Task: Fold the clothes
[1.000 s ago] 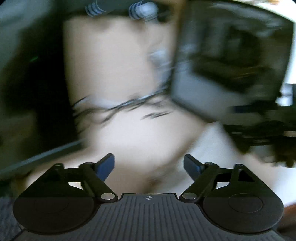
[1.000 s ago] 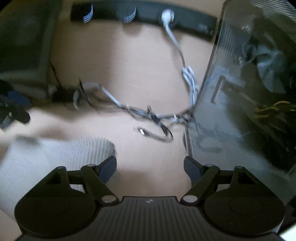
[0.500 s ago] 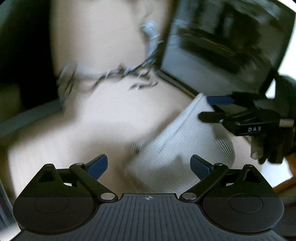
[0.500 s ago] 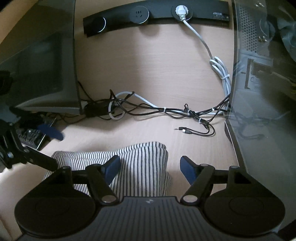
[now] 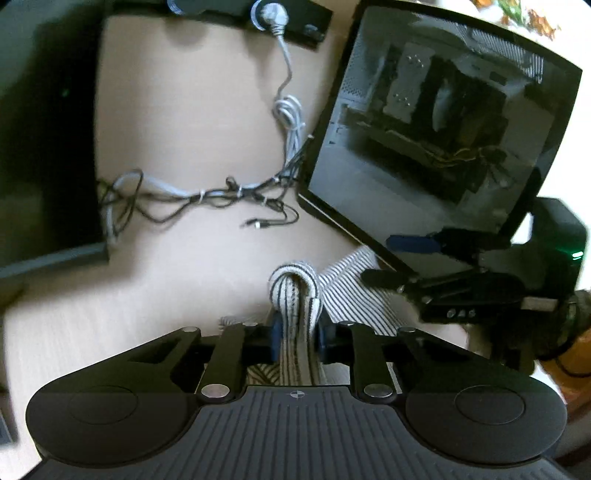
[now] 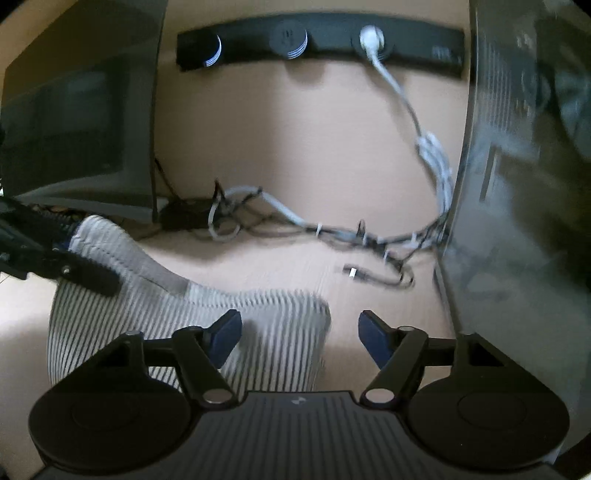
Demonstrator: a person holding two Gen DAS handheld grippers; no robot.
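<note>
A white garment with thin dark stripes (image 5: 291, 291) lies on the pale wooden desk (image 5: 184, 110). My left gripper (image 5: 297, 336) is shut on a bunched fold of it, which loops up between the blue pads. From the right wrist view the garment (image 6: 184, 306) rises at its left end, where the left gripper (image 6: 79, 254) holds it. My right gripper (image 6: 299, 332) hovers over the garment's right edge with its jaws closing. The cloth lies by its left pad (image 6: 225, 332), and neither pad presses on it. The left wrist view shows the right gripper (image 5: 395, 260) at the right.
A glass-sided computer case (image 5: 443, 147) (image 6: 517, 184) stands on the right, a dark monitor (image 5: 44, 147) (image 6: 81, 129) on the left. A black power strip (image 5: 288, 22) (image 6: 317, 40) runs along the back. Tangled cables (image 5: 207, 195) (image 6: 332, 232) lie beyond the garment.
The left gripper has gone from wide open to shut on a fold of the striped garment. The garment's left end has lifted. The right gripper's jaws stand slightly narrower.
</note>
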